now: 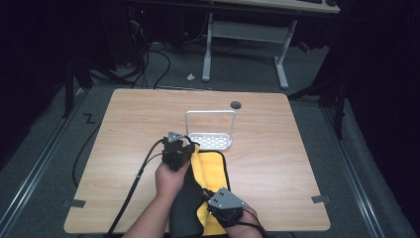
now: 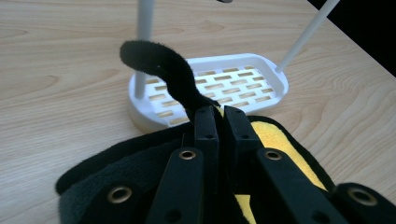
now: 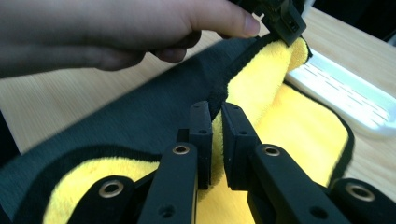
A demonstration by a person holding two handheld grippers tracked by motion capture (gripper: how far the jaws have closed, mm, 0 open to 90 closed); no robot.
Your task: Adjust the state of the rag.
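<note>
A cloth (image 1: 210, 166), yellow on one face and dark on the other with a black hem, lies partly folded near the table's front edge. My left gripper (image 1: 189, 147) is shut on its far hem, just in front of the white slotted tray (image 1: 210, 147). In the left gripper view the jaws (image 2: 220, 114) pinch the hem, and a black corner (image 2: 159, 60) curls up over the tray (image 2: 275, 77). My right gripper (image 1: 213, 196) is shut on the near fold of the cloth (image 3: 299, 121), its jaws (image 3: 217, 126) closed over the hem. The left gripper (image 3: 280, 18) appears beyond, under a hand.
The tray has a tall white hoop handle (image 1: 209, 113). A small dark round grommet (image 1: 236, 104) sits in the wooden table (image 1: 277, 148) behind it. Cables (image 1: 133, 183) trail from the left gripper off the front edge. A desk frame (image 1: 247, 34) stands on the floor beyond.
</note>
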